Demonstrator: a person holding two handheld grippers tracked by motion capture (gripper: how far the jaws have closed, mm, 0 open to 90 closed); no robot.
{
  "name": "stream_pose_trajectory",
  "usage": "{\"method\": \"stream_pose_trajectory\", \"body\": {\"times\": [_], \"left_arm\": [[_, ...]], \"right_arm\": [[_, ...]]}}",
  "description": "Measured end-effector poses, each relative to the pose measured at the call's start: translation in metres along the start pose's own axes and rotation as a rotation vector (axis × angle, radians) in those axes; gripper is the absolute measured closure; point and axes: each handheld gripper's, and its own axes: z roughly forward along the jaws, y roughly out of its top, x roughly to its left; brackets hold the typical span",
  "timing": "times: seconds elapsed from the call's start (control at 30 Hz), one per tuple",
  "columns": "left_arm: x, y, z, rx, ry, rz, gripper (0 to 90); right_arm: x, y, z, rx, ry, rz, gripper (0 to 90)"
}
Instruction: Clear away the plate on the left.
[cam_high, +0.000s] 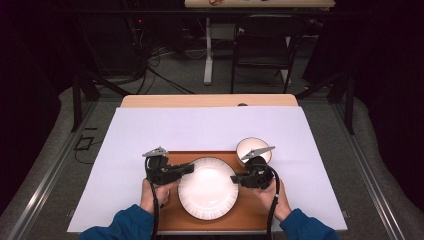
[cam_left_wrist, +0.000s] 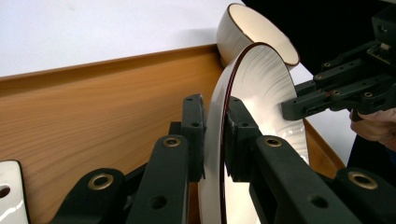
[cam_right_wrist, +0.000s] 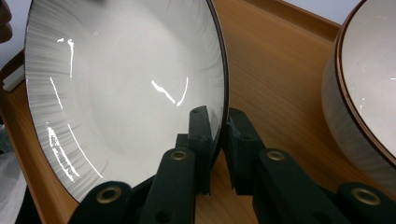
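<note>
A white plate (cam_high: 208, 189) with a dark rim and ribbed edge lies on a wooden tray (cam_high: 172, 216). My left gripper (cam_high: 188, 167) is shut on the plate's left rim; the left gripper view shows the rim (cam_left_wrist: 225, 100) pinched between the two black pads. At the plate's right side my right gripper (cam_high: 235, 178) is shut on the rim as well. In the right gripper view the plate (cam_right_wrist: 126, 88) stands edge-on between the pads. A small white bowl (cam_high: 253, 148) sits just behind the right gripper, at the tray's back right corner.
The tray rests on a white sheet (cam_high: 165, 130) covering the table. Both of the person's hands in blue sleeves (cam_high: 122, 225) hold the grippers. Beyond the table stand a dark chair (cam_high: 265, 42) and cables on the floor.
</note>
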Motion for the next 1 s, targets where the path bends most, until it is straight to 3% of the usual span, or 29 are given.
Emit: {"method": "stream_pose_trajectory", "body": {"times": [0.13, 0.37, 0.53, 0.77, 1.0], "left_arm": [[0.001, 0.000, 0.002, 0.014, 0.014, 0.001, 81.0], [-0.002, 0.001, 0.005, 0.037, 0.071, 0.072, 81.3], [-0.003, 0.001, 0.007, 0.044, 0.094, 0.090, 81.2], [-0.001, -0.001, 0.014, 0.138, 0.125, 0.105, 79.2], [-0.001, -0.002, 0.019, 0.190, 0.157, 0.130, 77.9]], "right_arm": [[0.002, 0.001, 0.002, 0.002, -0.013, -0.014, 80.8], [0.006, 0.001, 0.003, 0.012, -0.047, -0.048, 79.4], [0.006, 0.001, 0.004, 0.015, -0.054, -0.052, 78.9], [0.008, -0.001, 0.010, 0.052, -0.056, -0.064, 75.4], [0.007, -0.003, 0.013, 0.067, -0.064, -0.072, 75.7]]}}
